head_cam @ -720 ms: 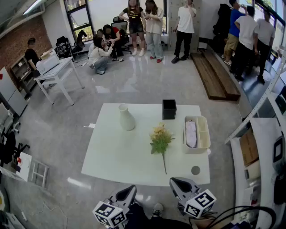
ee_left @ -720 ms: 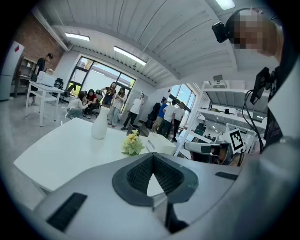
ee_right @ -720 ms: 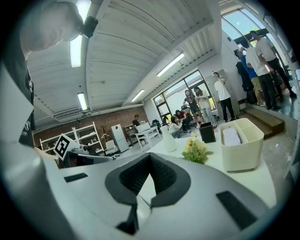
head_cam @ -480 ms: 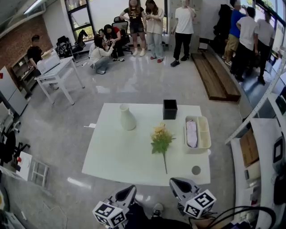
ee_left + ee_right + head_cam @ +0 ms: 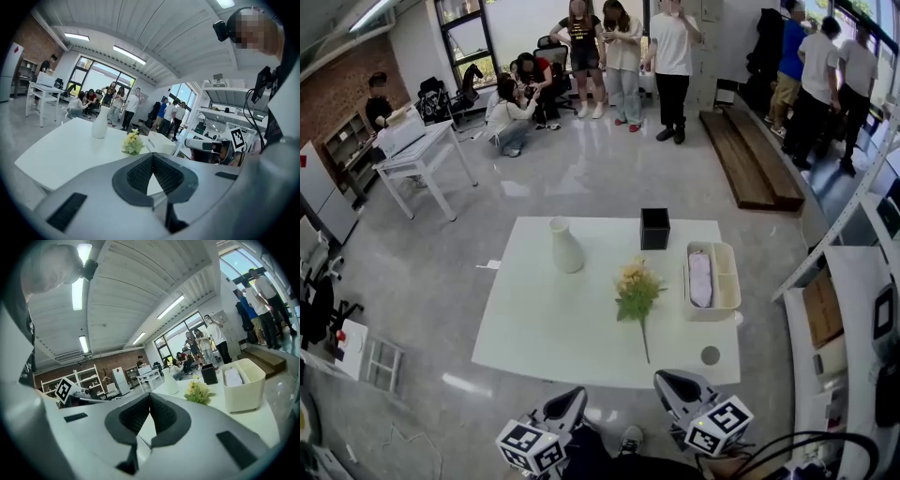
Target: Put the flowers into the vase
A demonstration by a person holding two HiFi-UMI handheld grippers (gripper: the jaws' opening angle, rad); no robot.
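Both grippers closed and empty before the table

The left gripper (image 5: 570, 401) and right gripper (image 5: 671, 384) are seen with jaws pressed together, nothing between them. The bunch of yellow flowers with green leaves (image 5: 636, 292) is laid flat on the white rectangular table (image 5: 534, 328), well apart from the upright white bottle-shaped vase (image 5: 566, 247).

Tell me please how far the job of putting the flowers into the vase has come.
Nothing looks done: the flowers lie flat on the table, apart from the upright vase. Nothing is in hand: the left gripper and the right gripper are both shut and empty, near the table's front edge. Left: grasp the flowers, carry them over, put the stem into the vase.
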